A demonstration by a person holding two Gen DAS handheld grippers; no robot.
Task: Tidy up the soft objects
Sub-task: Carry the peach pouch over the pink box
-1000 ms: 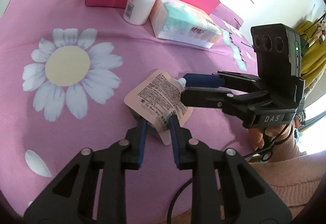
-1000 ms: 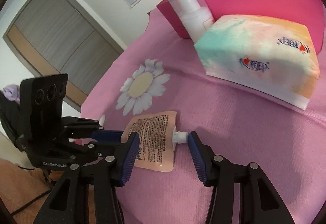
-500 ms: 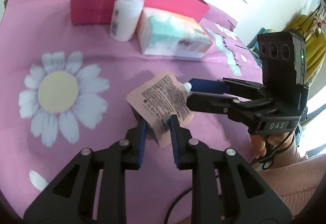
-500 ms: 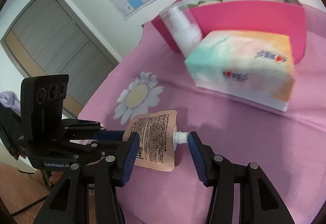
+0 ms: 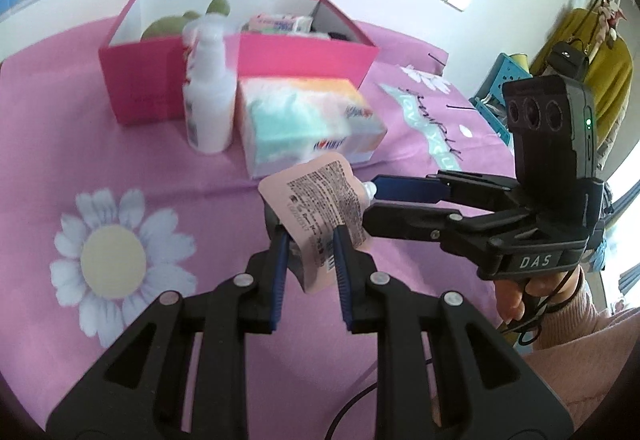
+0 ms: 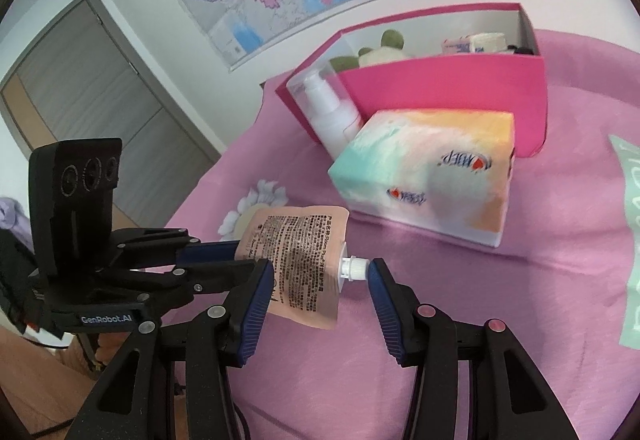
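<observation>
A flat peach-pink spouted pouch printed with black text (image 5: pixel 320 207) hangs in the air above a pink cloth with white daisy prints (image 5: pixel 120 252), gripped at its lower edge by the left gripper (image 5: pixel 310 240), whose blue-padded jaws are clenched on it. The right gripper (image 6: pixel 320 272) straddles the pouch's spout end: one jaw lies against the printed face, the other meets the tip of the white screw cap (image 6: pixel 352 267), though whether they truly press cannot be told. Behind the pouch, well apart, a pastel-wrapped soft tissue pack (image 5: pixel 308 123) lies just in front of an open-topped magenta cardboard box (image 5: pixel 304 55), with a white pump bottle (image 5: pixel 208 107) standing beside the pack against the box's front wall. Green plush shapes and small packets show inside the box. The cloth lies bare to the left around the large daisy and in the near foreground. A pink-sleeved hand (image 5: pixel 520 296) holds the right gripper's handle.
</observation>
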